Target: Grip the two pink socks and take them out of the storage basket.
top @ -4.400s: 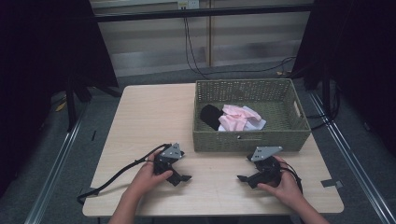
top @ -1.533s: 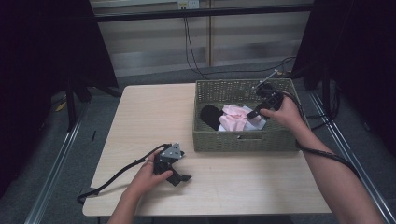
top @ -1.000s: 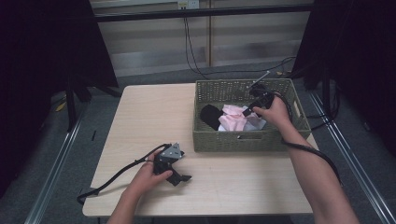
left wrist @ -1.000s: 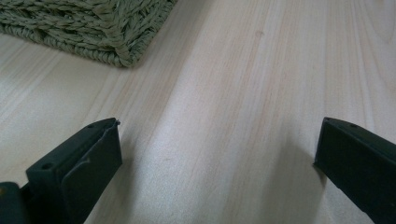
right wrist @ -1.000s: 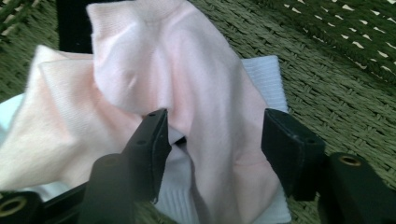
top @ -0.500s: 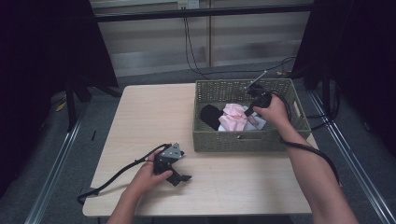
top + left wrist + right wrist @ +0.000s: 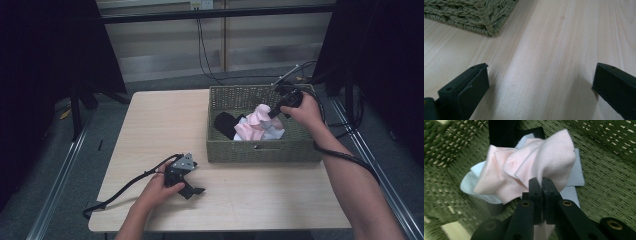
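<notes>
Right hand-held gripper (image 7: 541,182) clamped on pink cloth (image 7: 531,167), white cloth (image 7: 576,178) and black cloth (image 7: 502,131) beneath, basket (image 7: 604,167) walls around

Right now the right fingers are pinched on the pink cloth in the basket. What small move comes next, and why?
Probably lift straight up a bit more. The right gripper is shut on the pink cloth, but most of that cloth sits bunched low inside the woven basket, lying over a white cloth and a black one. Rising first should free it from them before carrying it over the wall.
</notes>
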`<state>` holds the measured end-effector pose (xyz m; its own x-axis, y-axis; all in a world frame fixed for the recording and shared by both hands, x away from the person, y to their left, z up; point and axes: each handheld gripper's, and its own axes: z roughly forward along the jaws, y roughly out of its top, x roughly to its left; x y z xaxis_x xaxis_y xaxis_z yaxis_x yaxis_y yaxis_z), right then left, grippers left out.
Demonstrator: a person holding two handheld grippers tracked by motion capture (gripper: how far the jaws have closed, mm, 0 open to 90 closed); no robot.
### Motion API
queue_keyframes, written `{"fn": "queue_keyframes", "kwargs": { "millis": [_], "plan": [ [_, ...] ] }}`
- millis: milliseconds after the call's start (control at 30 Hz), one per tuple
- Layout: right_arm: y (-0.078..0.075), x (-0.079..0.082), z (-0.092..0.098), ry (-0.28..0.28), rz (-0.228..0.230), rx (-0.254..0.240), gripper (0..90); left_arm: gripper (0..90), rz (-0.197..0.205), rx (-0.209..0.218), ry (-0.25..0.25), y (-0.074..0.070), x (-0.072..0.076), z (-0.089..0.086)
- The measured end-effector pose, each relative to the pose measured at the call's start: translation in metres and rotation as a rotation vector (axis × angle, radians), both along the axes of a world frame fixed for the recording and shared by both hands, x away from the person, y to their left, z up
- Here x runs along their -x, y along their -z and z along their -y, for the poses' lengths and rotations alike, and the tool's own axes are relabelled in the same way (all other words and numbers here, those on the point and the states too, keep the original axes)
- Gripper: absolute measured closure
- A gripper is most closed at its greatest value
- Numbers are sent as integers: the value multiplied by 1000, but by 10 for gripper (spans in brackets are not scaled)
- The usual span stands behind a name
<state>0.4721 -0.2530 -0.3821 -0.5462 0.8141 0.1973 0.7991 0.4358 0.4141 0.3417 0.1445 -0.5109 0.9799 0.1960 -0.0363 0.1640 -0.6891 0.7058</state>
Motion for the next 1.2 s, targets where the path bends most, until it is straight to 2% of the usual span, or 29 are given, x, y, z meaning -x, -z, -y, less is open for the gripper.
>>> {"fn": "queue_keyframes", "kwargs": {
  "millis": [167,567,833,933,1200],
  "plan": [
    [-14,4,3,-10,0,-18,873,0,2,-2,1,0,0,0],
    [-35,14,7,-52,-17,-27,873,0,2,-4,2,0,0,0],
    [-49,20,6,-78,-8,-48,873,0,1,-4,3,0,0,0],
    [-55,24,4,-103,-12,-30,873,0,1,-4,3,0,0,0],
    [-73,36,-2,-152,1,-20,873,0,1,-4,2,0,0,0]
  ]
}}
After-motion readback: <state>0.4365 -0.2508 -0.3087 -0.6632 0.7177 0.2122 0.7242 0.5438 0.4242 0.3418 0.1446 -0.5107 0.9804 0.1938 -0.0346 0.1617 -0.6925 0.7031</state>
